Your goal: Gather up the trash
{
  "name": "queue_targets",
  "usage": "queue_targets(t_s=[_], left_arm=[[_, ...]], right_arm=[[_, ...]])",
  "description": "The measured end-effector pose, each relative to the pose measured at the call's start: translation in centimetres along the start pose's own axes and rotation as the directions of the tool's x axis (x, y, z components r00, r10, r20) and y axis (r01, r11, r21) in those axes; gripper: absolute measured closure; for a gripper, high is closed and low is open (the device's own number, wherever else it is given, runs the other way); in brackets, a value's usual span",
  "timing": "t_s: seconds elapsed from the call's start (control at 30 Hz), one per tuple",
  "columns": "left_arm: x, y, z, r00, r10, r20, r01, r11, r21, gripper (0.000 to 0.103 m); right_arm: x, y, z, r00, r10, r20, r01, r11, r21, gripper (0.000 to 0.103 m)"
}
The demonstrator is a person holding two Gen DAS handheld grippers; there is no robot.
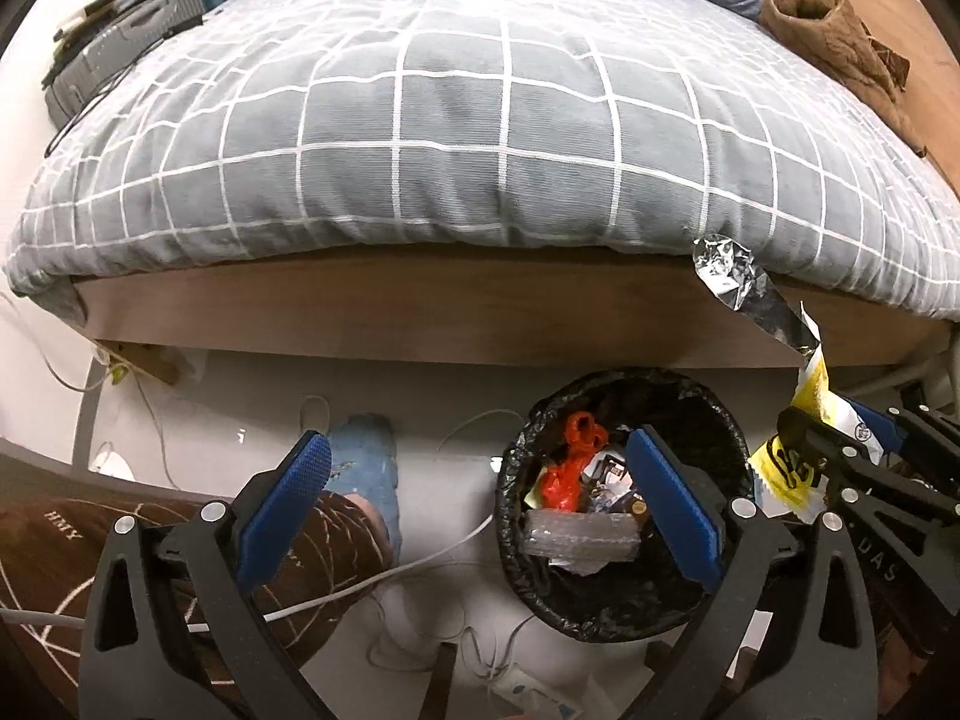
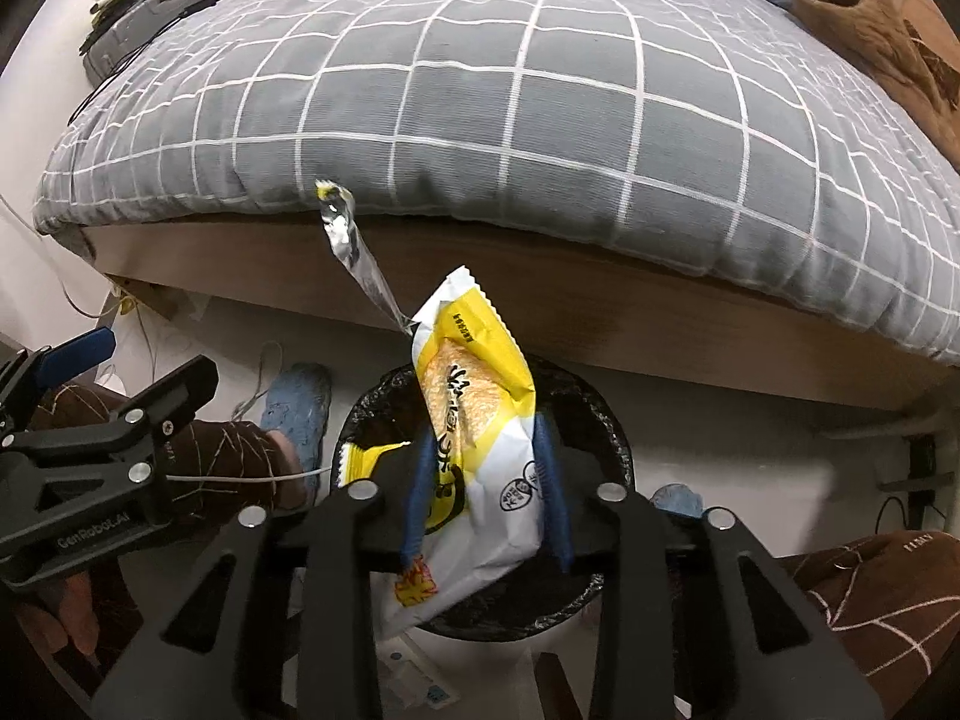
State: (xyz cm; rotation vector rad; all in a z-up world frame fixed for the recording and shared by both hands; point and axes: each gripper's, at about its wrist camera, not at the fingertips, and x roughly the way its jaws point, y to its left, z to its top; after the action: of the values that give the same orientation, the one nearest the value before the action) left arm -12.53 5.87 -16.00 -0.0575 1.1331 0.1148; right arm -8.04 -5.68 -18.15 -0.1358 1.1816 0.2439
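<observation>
A black-lined trash bin [image 1: 600, 618] stands on the floor by the bed, holding a red wrapper [image 1: 570, 468] and clear plastic [image 1: 576, 540]. My left gripper [image 1: 477, 444] is wide open above the bin's left side, with nothing between its fingers. My right gripper [image 2: 485, 429] hangs over the bin [image 2: 612, 438] with its jaws parted. A yellow-and-white snack wrapper [image 2: 474, 372] sits loosely between them, its lower end blurred. A crumpled foil strip [image 2: 360, 258] sticks up from the wrapper's top. The left wrist view shows that wrapper [image 1: 780, 468] and foil [image 1: 732, 288] at the right.
A bed with a grey checked duvet [image 1: 480, 120] and wooden frame [image 1: 420, 312] fills the back. A brown garment [image 1: 840, 42] lies at its right. White cables [image 1: 420, 570] trail over the floor beside a person's foot in a blue slipper [image 1: 366, 468].
</observation>
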Motion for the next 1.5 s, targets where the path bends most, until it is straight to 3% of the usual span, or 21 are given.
queue_targets(t_s=[0.57,0.97,1.5], left_arm=[[-1.7,-0.4,0.0,1.000,0.003,0.024,-0.003,1.000,0.011,0.006],[-5.7,-1.5,1.1,0.995,-0.024,0.098,0.022,0.999,0.025,0.006],[-16.4,-3.9,2.6,0.956,-0.107,0.273,0.093,0.994,0.064,0.006]], right_arm=[[-2.0,-1.3,-0.1,0.999,-0.009,0.042,0.009,1.000,0.007,0.030],[-6.9,-3.8,-1.4,0.987,-0.066,0.146,0.062,0.998,0.034,0.010],[-18.7,-6.8,-1.8,0.916,-0.183,0.357,0.136,0.979,0.154,0.008]])
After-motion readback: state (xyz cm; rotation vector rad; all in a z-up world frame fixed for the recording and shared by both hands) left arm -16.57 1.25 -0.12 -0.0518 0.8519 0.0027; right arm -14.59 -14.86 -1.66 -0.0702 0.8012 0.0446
